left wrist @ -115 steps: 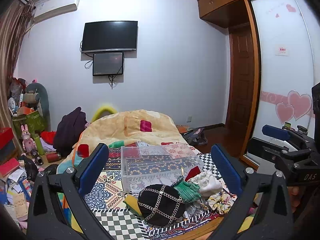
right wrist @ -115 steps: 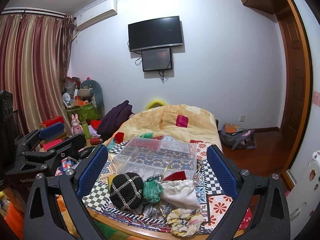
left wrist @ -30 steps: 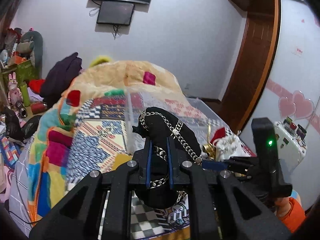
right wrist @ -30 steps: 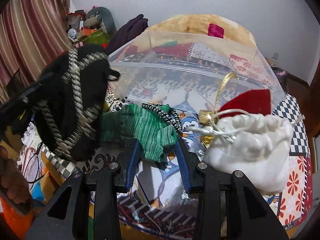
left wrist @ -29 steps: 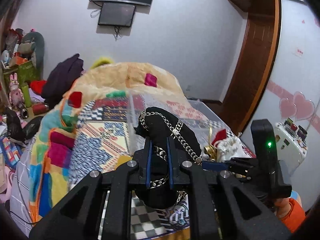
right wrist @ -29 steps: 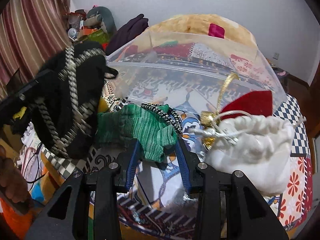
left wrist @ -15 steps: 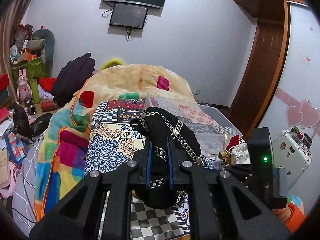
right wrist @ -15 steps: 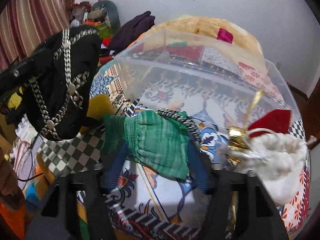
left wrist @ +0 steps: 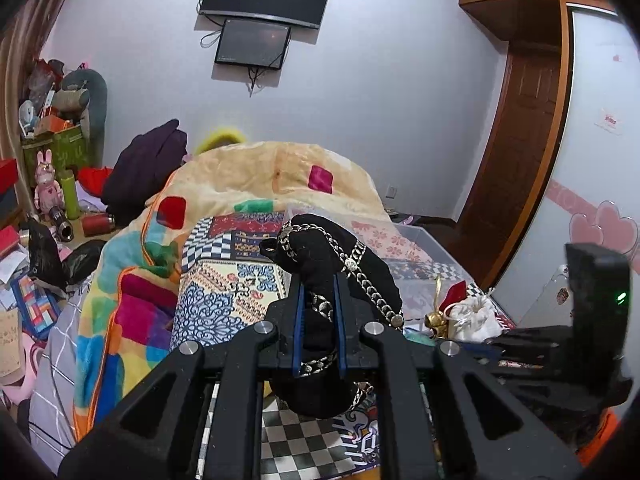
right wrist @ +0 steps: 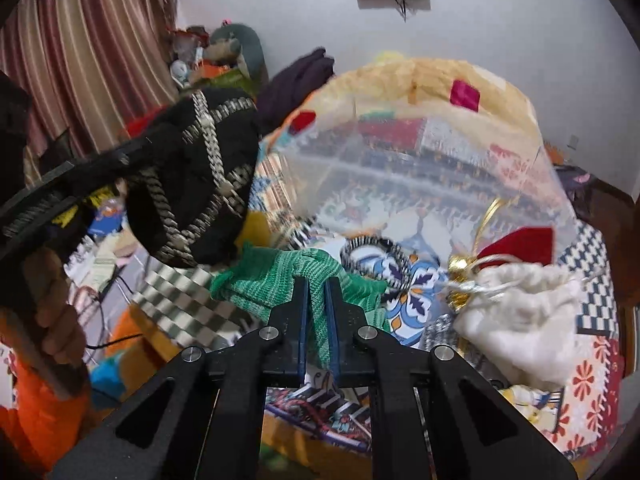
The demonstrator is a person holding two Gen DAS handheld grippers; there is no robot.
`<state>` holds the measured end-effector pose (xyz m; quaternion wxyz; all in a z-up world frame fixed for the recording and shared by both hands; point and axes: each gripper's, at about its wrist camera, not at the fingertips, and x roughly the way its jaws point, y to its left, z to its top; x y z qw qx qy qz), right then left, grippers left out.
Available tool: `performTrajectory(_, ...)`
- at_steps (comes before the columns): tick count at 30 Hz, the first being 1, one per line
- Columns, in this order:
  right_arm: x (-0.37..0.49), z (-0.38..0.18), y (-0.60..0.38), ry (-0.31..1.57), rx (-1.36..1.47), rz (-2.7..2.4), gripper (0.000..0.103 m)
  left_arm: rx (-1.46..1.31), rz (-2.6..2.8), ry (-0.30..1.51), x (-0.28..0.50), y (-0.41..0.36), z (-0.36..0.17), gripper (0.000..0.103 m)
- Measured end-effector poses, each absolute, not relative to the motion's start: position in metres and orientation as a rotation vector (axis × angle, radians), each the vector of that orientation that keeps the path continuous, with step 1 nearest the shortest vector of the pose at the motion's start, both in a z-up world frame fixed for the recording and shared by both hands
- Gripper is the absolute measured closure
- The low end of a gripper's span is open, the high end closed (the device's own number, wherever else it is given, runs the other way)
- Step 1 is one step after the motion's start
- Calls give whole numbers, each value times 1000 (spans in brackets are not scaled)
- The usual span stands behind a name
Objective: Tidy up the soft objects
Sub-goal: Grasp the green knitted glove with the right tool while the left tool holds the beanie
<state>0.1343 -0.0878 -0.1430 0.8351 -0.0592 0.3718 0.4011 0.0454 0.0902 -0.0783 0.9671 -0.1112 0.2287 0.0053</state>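
Fingers of the left gripper (left wrist: pixel 318 320) clamp an upright black pouch (left wrist: pixel 332 280); right gripper (right wrist: pixel 316 312) pinches green knit (right wrist: pixel 288 276).

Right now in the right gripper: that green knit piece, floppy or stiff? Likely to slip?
Likely floppy: the green knit piece bunches and droops either side of the right gripper. Probably light. The ribbed knit pinched between the closed fingers suggests slipping is unlikely.

The black chain-trimmed pouch (left wrist: pixel 332 312) hides the near wall of the clear plastic bin (left wrist: pixel 424 248) in the left wrist view. In the right wrist view the bin (right wrist: pixel 420 168) and the checkered bedspread (right wrist: pixel 176 300) are motion-blurred. The green knit piece (right wrist: pixel 280 276) runs out of sight between the right gripper's (right wrist: pixel 316 308) fingers.
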Motion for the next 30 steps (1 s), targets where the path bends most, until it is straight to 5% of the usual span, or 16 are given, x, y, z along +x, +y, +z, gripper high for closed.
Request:
performTrajectory(10, 137, -84, -120, 617, -57, 743, 95, -176, 7, 431, 55, 80, -56, 91)
performTrajectory(16, 139, -107, -116, 672, -111, 716, 95, -179, 7, 457, 59, 79, -65, 91)
performTrajectory(18, 135, -128, -110, 734, -164, 728, 91, -183, 3, 473, 60, 79, -70, 91)
performTrajectory(22, 125, -161, -97, 835, -190, 787, 50, -176, -2, 492, 59, 76, -77, 91)
performTrajectory(30, 124, -201, -75, 918, -306, 781, 52, -180, -11, 497, 57, 76, -81, 91)
